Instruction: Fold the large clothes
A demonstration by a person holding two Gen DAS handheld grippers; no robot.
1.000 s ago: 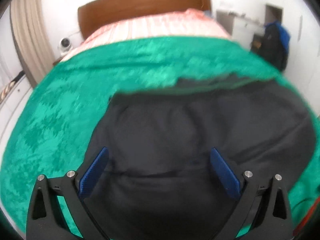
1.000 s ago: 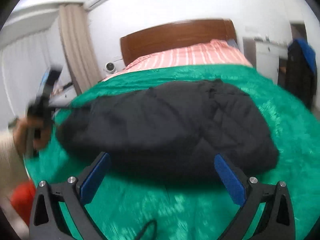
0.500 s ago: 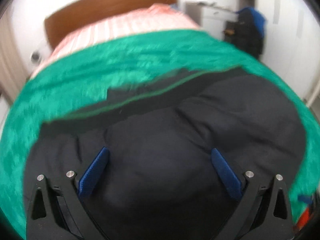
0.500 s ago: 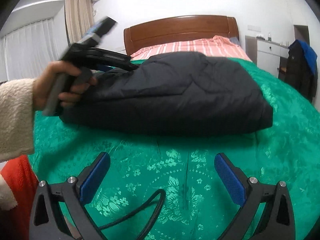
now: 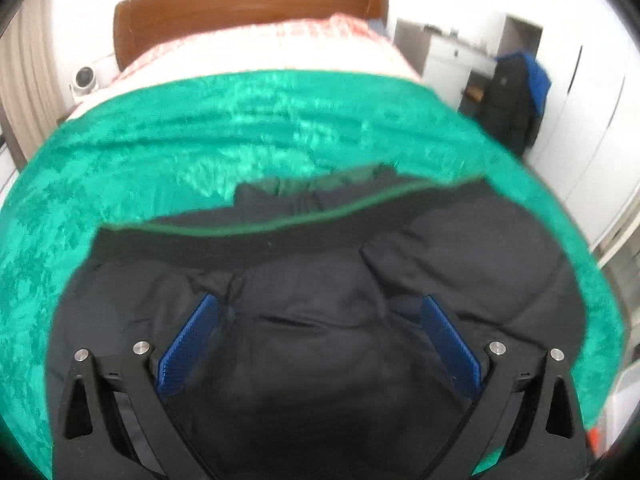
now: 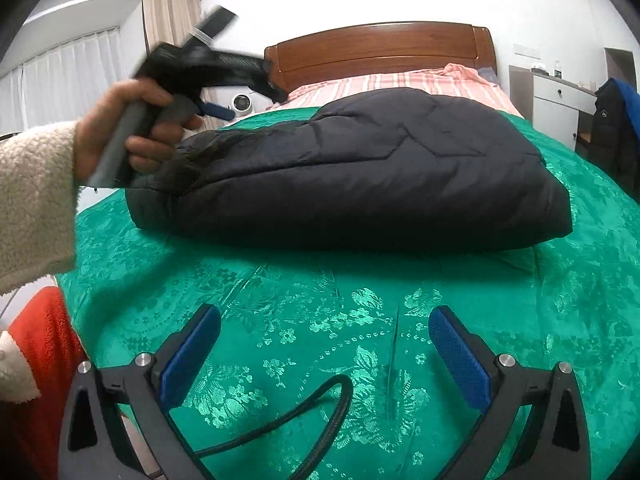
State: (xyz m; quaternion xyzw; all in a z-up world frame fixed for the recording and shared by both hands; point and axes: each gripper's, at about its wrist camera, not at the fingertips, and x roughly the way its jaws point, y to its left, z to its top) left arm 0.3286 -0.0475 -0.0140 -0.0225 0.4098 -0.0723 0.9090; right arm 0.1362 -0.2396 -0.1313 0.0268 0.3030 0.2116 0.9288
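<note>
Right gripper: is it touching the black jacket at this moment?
Apart. The right wrist view shows the right gripper open over bare green bedspread, a green strip lying between its fingertips and the black jacket.

The black left gripper with blue-padded fingers (image 5: 318,336) is hovering spread wide; the matching right gripper (image 6: 324,344) is gaping too, gripping nothing.
</note>
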